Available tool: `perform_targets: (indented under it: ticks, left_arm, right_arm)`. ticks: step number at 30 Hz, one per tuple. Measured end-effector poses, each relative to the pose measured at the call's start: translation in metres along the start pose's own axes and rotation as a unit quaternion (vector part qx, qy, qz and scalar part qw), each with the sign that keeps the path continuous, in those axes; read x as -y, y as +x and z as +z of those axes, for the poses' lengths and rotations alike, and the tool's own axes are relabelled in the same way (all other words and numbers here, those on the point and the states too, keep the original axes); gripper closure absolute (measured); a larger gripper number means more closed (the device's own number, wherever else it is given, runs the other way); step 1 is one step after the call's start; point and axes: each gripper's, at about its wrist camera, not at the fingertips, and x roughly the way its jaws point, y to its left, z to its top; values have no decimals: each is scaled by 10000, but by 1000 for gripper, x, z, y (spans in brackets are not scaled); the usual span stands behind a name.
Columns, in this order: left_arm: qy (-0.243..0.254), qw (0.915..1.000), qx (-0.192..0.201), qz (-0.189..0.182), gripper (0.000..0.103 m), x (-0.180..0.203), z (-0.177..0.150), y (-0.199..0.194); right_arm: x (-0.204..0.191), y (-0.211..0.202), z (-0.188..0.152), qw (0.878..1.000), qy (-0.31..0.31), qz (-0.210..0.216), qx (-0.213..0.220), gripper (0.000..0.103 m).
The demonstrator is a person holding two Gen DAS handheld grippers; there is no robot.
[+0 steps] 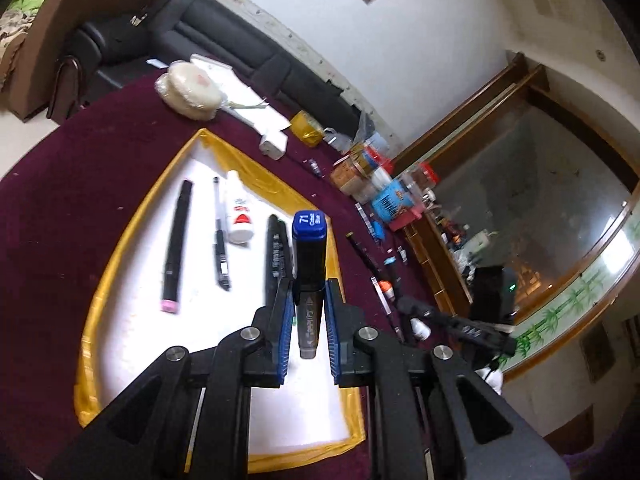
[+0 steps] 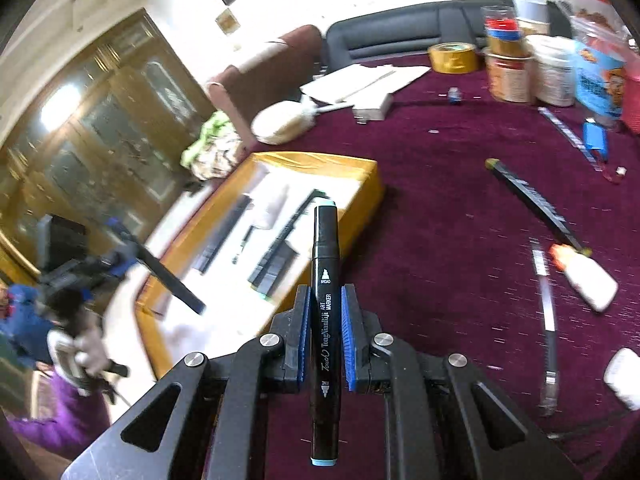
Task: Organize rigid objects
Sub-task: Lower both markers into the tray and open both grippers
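1. The left tongs (image 1: 308,300) grip a black marker with a blue cap (image 1: 309,256), holding it above the right side of the white tray with the yellow rim (image 1: 120,248).
2. In the tray lie a black marker with a pink end (image 1: 176,246), a thin pen (image 1: 220,236), a white bottle (image 1: 239,214) and another dark marker (image 1: 276,252), side by side.
3. The right tongs (image 2: 325,320) grip a black art marker with pale blue ends (image 2: 326,320), over the maroon tabletop (image 2: 440,184) just beside the tray's near right corner.
4. On the tabletop to the right lie a long black marker (image 2: 536,204), a white bottle with an orange tip (image 2: 584,276) and a clear pen (image 2: 548,320).
5. Jars and a roll of gold tape (image 2: 454,58) stand along the far edge.
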Motion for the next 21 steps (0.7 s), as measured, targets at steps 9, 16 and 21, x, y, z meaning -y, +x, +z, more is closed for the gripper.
perform_targets:
  ticks: [9, 16, 21]
  left_arm:
    - [197, 9943, -788, 692, 91, -21, 41, 37]
    - [49, 9918, -954, 846, 90, -37, 62, 73]
    - [28, 9887, -1024, 1096, 90, -41, 66, 92]
  right_arm:
    - [-43, 77, 34, 9907, 889, 978, -320, 90]
    - [-60, 146, 57, 9874, 1365, 593, -537, 90]
    - [-59, 163, 64, 9887, 1381, 197, -551, 90]
